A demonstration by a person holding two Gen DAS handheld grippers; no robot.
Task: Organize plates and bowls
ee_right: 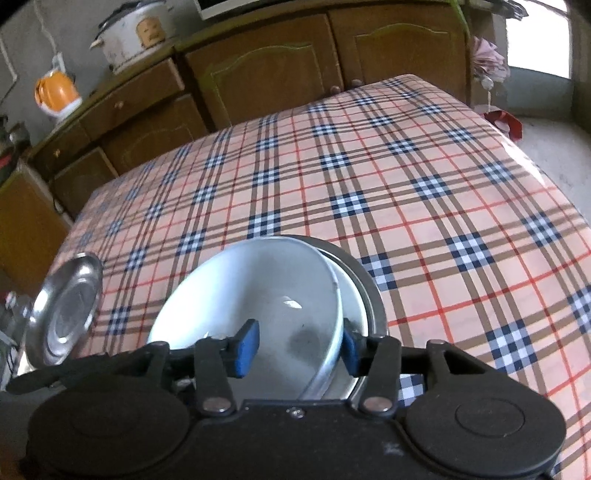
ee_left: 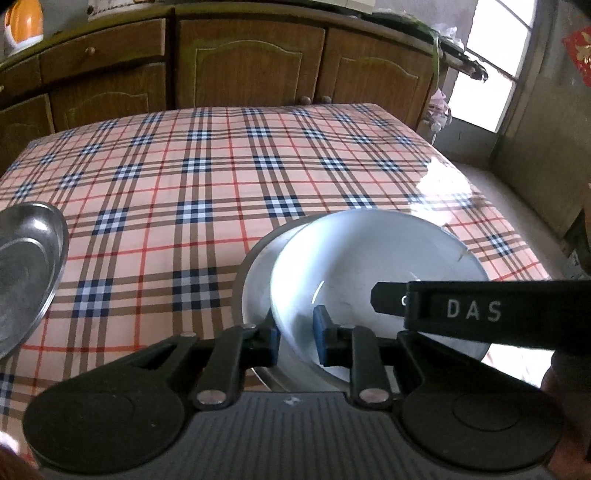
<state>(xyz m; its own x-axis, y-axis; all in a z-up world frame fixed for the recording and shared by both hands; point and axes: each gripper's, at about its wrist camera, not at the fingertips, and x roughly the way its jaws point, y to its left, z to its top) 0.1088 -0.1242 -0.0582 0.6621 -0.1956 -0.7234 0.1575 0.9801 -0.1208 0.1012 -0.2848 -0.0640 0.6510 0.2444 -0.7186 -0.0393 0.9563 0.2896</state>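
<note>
Low centre of the left wrist view: left tool [ee_left: 297, 336] drawn narrow, blue pads pinching the near rim of a white bowl [ee_left: 369, 254], one pad inside the wall, one outside. Bowl tilted, its right side raised, its left side dipping into a second bowl [ee_left: 258, 280], also white. Beneath both, a steel dish [ee_left: 239, 280], only its grey edge showing at the left and along the bottom. Reaching in from the right edge of that frame, over the tilted bowl's interior, one black finger [ee_left: 391, 299] of the other tool, lettered in white.

Low centre of the right wrist view: right tool [ee_right: 298, 349] standing fairly wide, straddling the bowl [ee_right: 258, 284] at its right rim. Left pad hanging over the bowl's interior, well clear of the wall; right pad just outside the rim, contact there too close to call. No squeeze on the wall. To the right of the rim, a strip of the second bowl [ee_right: 351, 295], then the steel dish [ee_right: 373, 295].

Whole stack on the near part of the desk [ee_left: 221, 166], covered in plaid cloth. Apart from it, a steel plate [ee_left: 26, 266] at the left edge of the left view, lower left [ee_right: 70, 314] in the right view.

Behind the desk, brown cabinets [ee_left: 251, 62]. Upper left of the right view, a rice cooker [ee_right: 136, 33].
</note>
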